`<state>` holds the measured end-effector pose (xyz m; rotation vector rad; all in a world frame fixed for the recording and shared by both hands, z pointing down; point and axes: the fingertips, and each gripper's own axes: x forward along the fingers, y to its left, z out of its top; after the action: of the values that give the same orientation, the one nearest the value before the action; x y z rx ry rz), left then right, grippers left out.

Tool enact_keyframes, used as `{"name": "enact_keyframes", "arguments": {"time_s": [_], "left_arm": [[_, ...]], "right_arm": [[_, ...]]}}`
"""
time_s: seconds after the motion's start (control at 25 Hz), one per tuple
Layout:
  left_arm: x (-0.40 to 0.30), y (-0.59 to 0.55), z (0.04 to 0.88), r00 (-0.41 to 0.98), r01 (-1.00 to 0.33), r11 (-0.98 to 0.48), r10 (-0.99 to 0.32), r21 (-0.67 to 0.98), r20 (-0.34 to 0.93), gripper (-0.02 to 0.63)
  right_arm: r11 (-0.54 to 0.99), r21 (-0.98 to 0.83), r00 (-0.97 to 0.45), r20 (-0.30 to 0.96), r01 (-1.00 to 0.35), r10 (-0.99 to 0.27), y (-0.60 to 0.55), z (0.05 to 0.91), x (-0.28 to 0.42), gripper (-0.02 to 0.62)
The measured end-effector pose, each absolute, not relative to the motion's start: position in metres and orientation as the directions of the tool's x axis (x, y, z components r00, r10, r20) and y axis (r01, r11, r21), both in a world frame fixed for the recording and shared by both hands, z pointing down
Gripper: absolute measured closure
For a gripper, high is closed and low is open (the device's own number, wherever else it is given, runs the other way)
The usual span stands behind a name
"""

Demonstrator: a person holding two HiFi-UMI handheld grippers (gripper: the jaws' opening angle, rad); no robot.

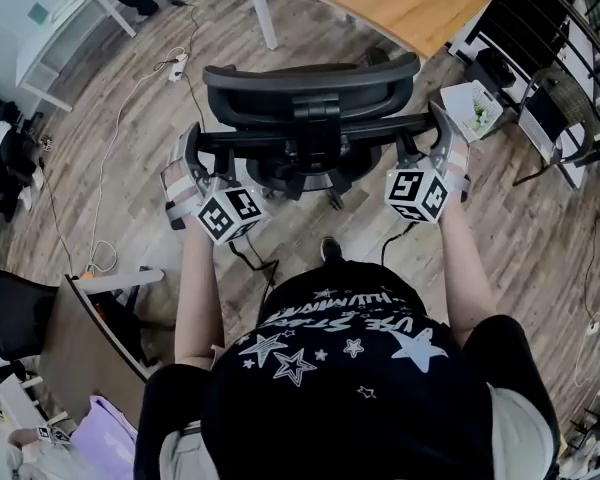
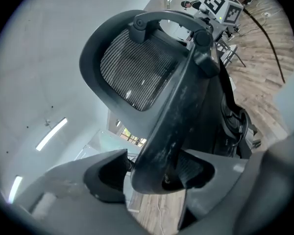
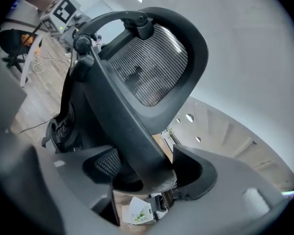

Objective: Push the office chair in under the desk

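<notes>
the office chair (image 1: 310, 93) was found on the wooden floor (image 1: 500, 238), its back turned to the person and its front to the desk (image 1: 400, 3). it stood near the desk's edge but was not tucked under the top. how far the seat reached could not be told, as it was hidden by the backrest (image 1: 310, 73).

the rear crossbar (image 1: 255, 138) of the chair's back was taken at both ends: the left gripper (image 1: 196, 148) was set on its left end and the right gripper (image 1: 442, 133) on its right, both pointed towards the desk. in the left gripper view the bar's end was seen filling the gap between the jaws, with a ribbed pad (image 2: 188, 169) laid against it. the same was shown in the right gripper view, against the ribbed pad (image 3: 107, 165) there. the jaws were judged closed on the bar, held wide by its thickness, not spread free.

the step in hand was judged to be the taking of a hold, or the very start of the push. an even, level shove from both ends would be called for next, so that the chair is rolled straight and not swung round. the white desk leg (image 1: 262, 13) would have to be cleared and the backrest top watched against the desk's edge.
</notes>
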<state>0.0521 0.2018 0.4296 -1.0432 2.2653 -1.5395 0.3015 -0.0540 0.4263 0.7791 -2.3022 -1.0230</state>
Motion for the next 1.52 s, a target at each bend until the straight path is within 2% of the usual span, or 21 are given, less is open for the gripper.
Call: {"name": "enact_keyframes", "arguments": {"time_s": [0.08,0.16,0.6,1.0,1.52], "left_arm": [[0.049,0.201,0.434,-0.737,-0.423,0.199,-0.643,-0.884,0.208,0.333],[0.048,0.200,0.434,-0.747,-0.403,0.207,-0.637,-0.892,0.190,0.341],[0.029,0.177,0.431,-0.766,-0.393,0.234,-0.619,-0.889,0.176,0.344],[-0.050,0.138,0.426,-0.780,-0.411,0.226,-0.589,-0.883,0.212,0.341],[-0.063,0.120,0.437,-0.765,-0.391,0.260,-0.625,-0.883,0.155,0.331]], "right_arm": [[0.547,0.782,-0.729,0.182,-0.299,-0.660,-0.053,0.427,0.301,0.281],[0.551,0.780,-0.752,0.165,-0.297,-0.639,-0.052,0.426,0.301,0.281],[0.557,0.784,-0.801,0.136,-0.273,-0.584,-0.070,0.423,0.283,0.291],[0.551,0.798,-0.804,0.152,-0.244,-0.575,-0.099,0.417,0.216,0.304],[0.509,0.815,-0.786,0.114,-0.276,-0.608,-0.100,0.427,0.216,0.310]]}}
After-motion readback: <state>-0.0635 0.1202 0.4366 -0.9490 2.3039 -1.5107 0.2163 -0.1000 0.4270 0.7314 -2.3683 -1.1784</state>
